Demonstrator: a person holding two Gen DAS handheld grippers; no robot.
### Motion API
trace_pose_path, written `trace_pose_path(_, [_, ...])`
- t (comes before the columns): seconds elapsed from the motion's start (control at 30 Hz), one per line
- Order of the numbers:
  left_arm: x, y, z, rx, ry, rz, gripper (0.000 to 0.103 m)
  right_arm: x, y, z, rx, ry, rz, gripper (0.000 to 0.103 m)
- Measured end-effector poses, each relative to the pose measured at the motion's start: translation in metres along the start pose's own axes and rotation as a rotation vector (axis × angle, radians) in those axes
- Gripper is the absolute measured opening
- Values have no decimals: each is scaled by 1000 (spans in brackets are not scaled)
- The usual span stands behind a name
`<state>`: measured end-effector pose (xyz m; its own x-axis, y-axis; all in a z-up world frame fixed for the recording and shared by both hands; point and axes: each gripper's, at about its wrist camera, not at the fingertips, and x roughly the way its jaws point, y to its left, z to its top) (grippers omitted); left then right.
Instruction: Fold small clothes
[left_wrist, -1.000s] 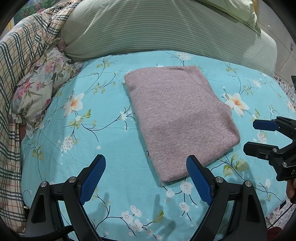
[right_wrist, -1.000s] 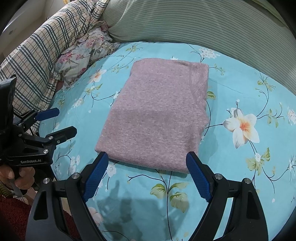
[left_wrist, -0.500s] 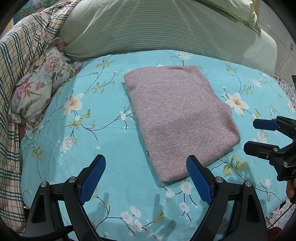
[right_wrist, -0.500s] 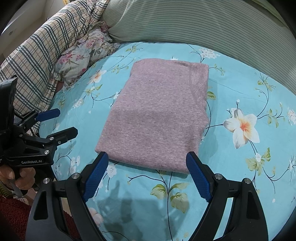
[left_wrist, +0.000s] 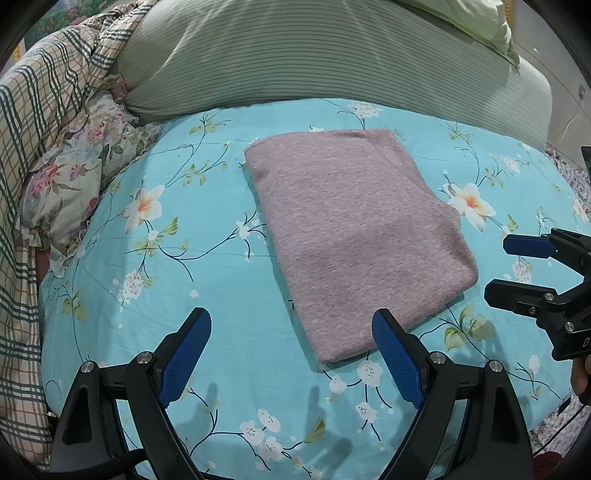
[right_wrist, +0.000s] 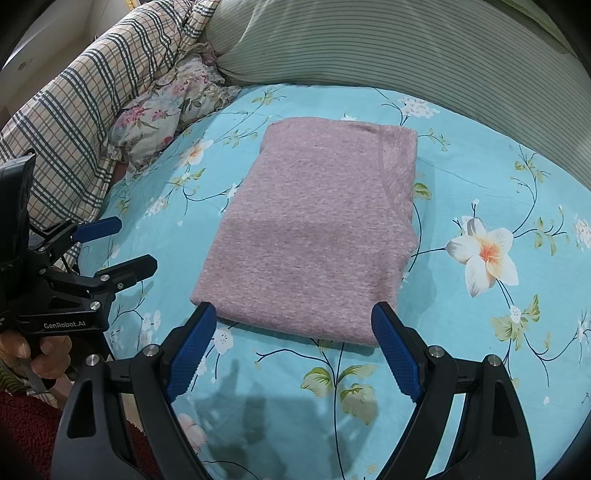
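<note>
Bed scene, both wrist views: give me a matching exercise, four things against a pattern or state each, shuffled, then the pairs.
Things:
1. folded garment
2. bedsheet
3. long pillow
4. blanket

Descriptions:
A. plaid, bunched at the bed's edge
B. turquoise with white flowers
C. mauve, lying flat as a neat rectangle
D. pale green with thin stripes

Pairs: 1-C, 2-B, 3-D, 4-A
</note>
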<state>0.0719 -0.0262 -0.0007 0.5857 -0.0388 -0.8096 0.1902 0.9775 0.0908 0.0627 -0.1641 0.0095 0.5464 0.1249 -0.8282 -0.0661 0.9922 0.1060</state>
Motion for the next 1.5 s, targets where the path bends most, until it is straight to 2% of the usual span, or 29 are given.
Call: trace_pose_path(1.5, [2,-5,8,22,-1,-14,90,0,-2,5,4,-12,12,86])
